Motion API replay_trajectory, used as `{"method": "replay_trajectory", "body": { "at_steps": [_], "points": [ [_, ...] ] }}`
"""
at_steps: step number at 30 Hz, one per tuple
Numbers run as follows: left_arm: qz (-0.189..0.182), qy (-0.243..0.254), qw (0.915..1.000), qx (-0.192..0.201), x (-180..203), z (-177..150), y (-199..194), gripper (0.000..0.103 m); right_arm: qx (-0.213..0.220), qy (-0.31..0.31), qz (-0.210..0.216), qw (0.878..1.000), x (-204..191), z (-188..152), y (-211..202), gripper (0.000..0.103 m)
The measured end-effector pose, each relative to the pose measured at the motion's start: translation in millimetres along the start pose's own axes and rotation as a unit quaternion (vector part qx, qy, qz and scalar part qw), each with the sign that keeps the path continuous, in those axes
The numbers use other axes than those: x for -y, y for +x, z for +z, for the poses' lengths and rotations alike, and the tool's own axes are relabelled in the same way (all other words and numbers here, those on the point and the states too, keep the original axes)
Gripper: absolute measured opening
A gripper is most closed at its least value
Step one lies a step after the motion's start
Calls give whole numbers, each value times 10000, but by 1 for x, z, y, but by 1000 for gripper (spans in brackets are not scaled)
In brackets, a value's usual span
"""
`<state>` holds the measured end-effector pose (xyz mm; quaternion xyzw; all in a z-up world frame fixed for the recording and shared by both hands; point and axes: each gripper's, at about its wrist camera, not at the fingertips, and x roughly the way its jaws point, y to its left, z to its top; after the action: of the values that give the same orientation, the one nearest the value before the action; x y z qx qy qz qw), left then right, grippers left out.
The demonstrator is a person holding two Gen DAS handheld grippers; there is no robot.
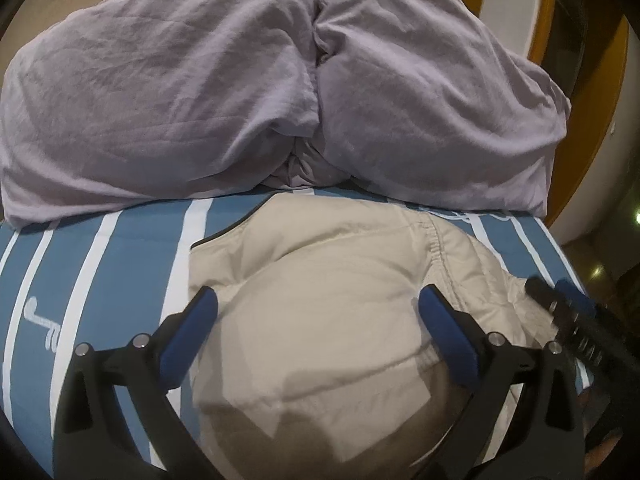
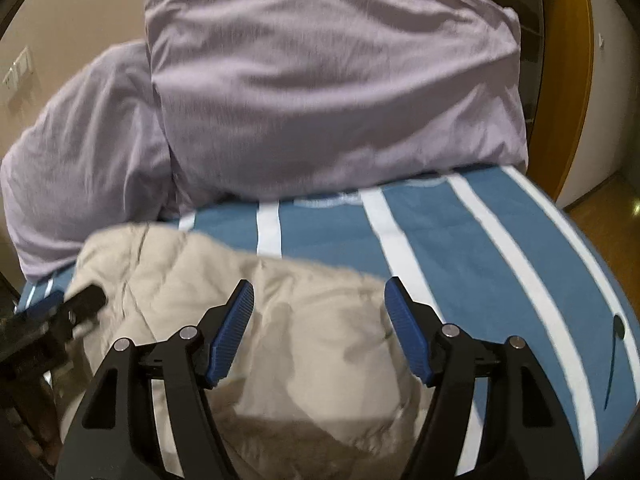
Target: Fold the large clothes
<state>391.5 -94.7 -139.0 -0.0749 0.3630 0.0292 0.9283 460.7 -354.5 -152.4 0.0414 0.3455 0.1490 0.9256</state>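
Left gripper (image 1: 318, 300): seen from its own camera, the jaws stand spread wide, with nothing pinched; its blue pads (image 1: 180, 344) hang over the beige cloth, one near the cloth's left edge, the other over its right part.
Right gripper (image 2: 319, 292): the jaws stand spread apart with nothing between the pads; the left pad is over the cloth, the right pad sits at about the cloth's right edge, where the striped sheet begins.
Beige garment (image 1: 332, 292): a large, puffy beige piece of clothing lying on the bed directly under both grippers, nearest the cameras; whether any pad touches it cannot be told.
Garment detail: a stitched, gathered seam (image 1: 436, 248) runs across its far right part; a dark edge (image 1: 224, 232) shows along its far left border.
Garment in right view: the same cloth (image 2: 288, 320) fills the lower left, its far edge blurred.
Other gripper in view: the right gripper's dark, blurred tip (image 1: 560, 304) shows at the garment's right side in the left view; the left gripper's tip (image 2: 86, 298) shows at the garment's left side in the right view.
Bed sheet (image 1: 132, 264): blue with white stripes, bare to the left and right of the garment.
Pillows (image 1: 160, 100): two lilac pillows side by side at the far end of the bed, beyond the garment.
Background: beige wall, wooden door frame (image 2: 568, 80) at right.
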Motion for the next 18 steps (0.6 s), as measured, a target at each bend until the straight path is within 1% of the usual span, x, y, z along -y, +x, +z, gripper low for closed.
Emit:
{"method": "replay_trajectory", "body": {
  "at_steps": [3,5,6,8,11,13,18],
  "points": [
    [46,9,10000,18,-1,-3,1,101,-88,-33,-91,9999,2,4,10,70],
    [50,47,10000,49,1,-4,2,101,-287,10,-139,9995,5,-3,22,70],
    [51,82,9999,72,2,-5,2,101,-352,86,-81,9993,8,-9,27,71],
    [72,136,9998,114,4,-7,2,101,-281,214,-69,9994,13,-15,28,75],
    [47,151,9998,132,5,-9,5,101,-279,375,-23,9989,18,-20,31,79],
    [24,149,9998,125,5,-10,6,101,-277,443,-17,9986,20,-23,33,80],
    [52,193,9997,152,6,-13,7,101,-231,371,-120,9990,18,-26,32,80]
  ]
}}
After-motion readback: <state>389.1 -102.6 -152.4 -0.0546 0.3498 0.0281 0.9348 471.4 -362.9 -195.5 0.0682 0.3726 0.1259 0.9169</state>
